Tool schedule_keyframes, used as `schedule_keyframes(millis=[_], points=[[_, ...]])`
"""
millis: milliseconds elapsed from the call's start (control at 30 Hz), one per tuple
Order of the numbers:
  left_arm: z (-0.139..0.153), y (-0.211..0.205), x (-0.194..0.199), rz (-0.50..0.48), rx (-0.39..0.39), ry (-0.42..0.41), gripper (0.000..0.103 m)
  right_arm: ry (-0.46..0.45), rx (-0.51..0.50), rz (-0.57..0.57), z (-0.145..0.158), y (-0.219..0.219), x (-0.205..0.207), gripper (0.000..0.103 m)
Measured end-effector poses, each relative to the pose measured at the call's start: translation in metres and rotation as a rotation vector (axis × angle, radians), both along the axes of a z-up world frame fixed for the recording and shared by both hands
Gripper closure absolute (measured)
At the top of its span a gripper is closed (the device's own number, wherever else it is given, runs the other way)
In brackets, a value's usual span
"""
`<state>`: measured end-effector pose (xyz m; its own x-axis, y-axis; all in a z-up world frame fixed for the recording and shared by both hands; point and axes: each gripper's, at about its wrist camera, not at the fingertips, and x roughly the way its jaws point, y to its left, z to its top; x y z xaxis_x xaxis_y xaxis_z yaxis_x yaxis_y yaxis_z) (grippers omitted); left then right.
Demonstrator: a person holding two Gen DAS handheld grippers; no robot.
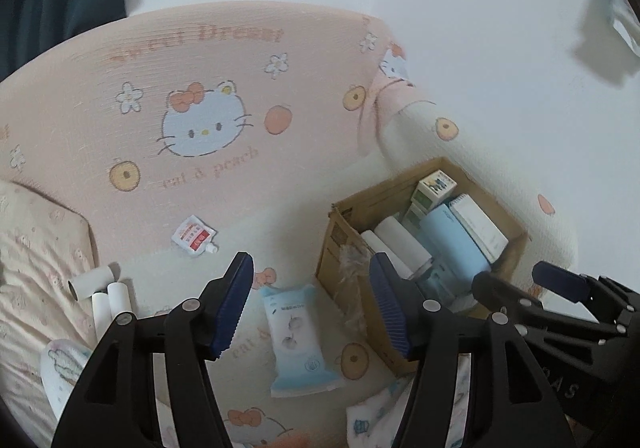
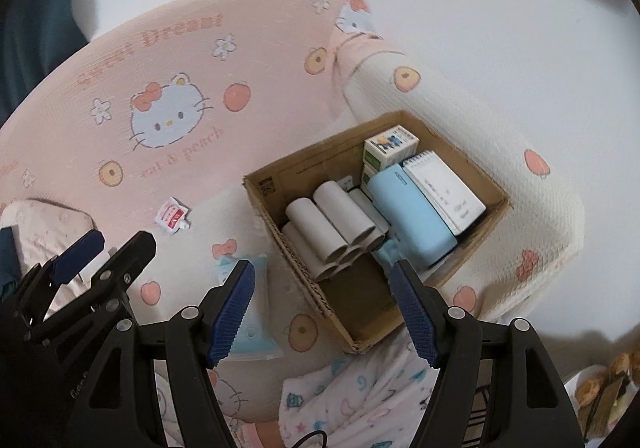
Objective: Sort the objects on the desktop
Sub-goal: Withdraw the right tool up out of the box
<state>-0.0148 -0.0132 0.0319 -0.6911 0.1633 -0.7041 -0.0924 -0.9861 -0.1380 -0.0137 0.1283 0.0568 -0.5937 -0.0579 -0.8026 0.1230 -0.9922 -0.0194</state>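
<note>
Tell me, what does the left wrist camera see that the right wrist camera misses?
Only the left view shows the loose white paper rolls lying on the bedding, and the whole wipes pack.

Only the right view looks fully into the cardboard box, showing its stacked paper tubes end-on.

Both show the box, the blue case, the notepad, the red-and-white pouch and the cartoon-cat bedding. Both grippers' jaws stand open and empty.
</note>
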Motion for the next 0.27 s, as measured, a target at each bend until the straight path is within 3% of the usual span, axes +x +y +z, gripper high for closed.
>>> schedule_keyframes(millis=[267], points=[[0.002, -0.009, -0.003, 0.047, -0.052, 0.023, 0.038, 0.010, 0.042, 0.045, -0.001, -0.020, 0.002, 0.034]])
